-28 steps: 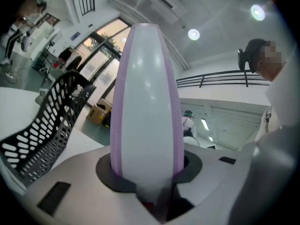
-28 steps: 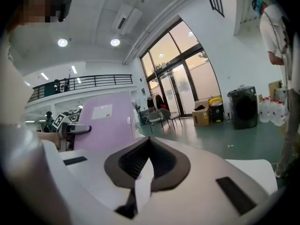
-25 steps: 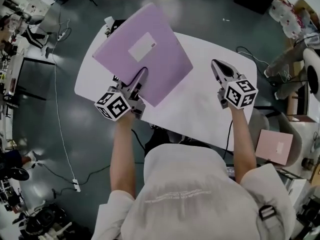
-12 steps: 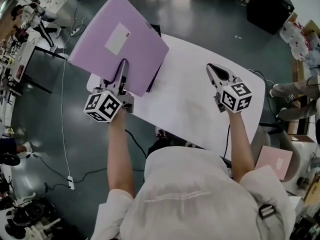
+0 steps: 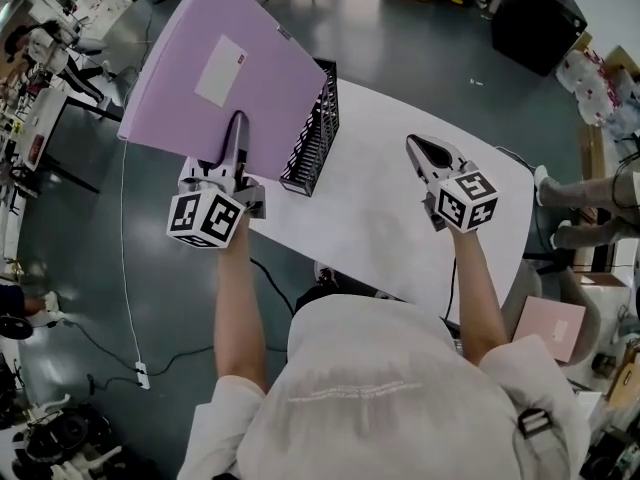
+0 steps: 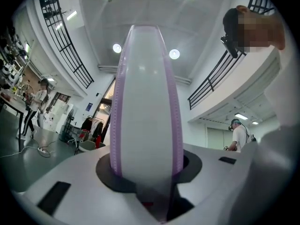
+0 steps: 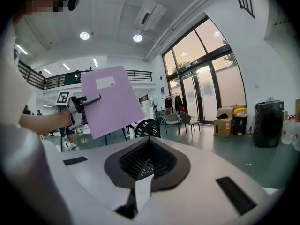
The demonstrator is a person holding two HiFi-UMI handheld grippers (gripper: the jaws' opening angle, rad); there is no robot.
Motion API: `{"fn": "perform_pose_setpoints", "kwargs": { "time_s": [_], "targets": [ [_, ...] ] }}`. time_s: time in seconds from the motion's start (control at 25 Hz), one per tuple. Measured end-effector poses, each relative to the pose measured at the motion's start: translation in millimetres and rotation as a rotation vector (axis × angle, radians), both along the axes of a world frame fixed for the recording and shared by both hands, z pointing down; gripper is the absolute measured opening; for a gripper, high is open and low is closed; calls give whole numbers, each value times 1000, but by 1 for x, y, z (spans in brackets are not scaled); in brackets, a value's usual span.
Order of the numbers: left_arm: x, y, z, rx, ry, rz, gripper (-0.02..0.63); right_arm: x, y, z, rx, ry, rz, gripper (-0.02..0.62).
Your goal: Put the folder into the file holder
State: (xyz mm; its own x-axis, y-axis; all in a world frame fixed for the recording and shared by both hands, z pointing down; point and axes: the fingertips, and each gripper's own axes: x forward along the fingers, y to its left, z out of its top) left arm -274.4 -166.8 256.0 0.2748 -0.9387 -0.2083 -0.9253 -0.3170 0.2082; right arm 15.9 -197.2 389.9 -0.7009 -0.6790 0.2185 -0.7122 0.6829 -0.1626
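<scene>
Two fingers (image 6: pixel 70 172) of the left gripper (image 5: pixel 236 128) grasp the purple folder (image 5: pixel 265 78), held up at upper left, beside the black mesh file holder (image 5: pixel 315 133) on the white table (image 5: pixel 400 238). The right gripper (image 5: pixel 420 150) hovers centre-right, clenched and empty.

Head view looks steeply down; right gripper view also shows the folder (image 7: pixel 110 102).
</scene>
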Motion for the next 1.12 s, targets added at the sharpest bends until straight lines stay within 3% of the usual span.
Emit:
{"fn": "perform_pose_setpoints", "kwargs": {
  "time_s": [0.32,0.48,0.76,1.0,1.12],
  "targets": [
    [-6,-23,31,-66,-39,-66,160,-18,-1,11,-34,-8,27,25],
    [5,-33,61,-113,-106,-82,160,-17,3,18,-59,-7,42,23],
    [24,-53,107,-137,-210,-53,160,-22,8,35,-102,37,46,24],
    [41,-68,158,-179,-239,6,160,-20,8,53,-139,76,76,23],
    [47,-72,164,-162,-260,18,163,-19,8,60,-157,79,95,24]
  ]
}}
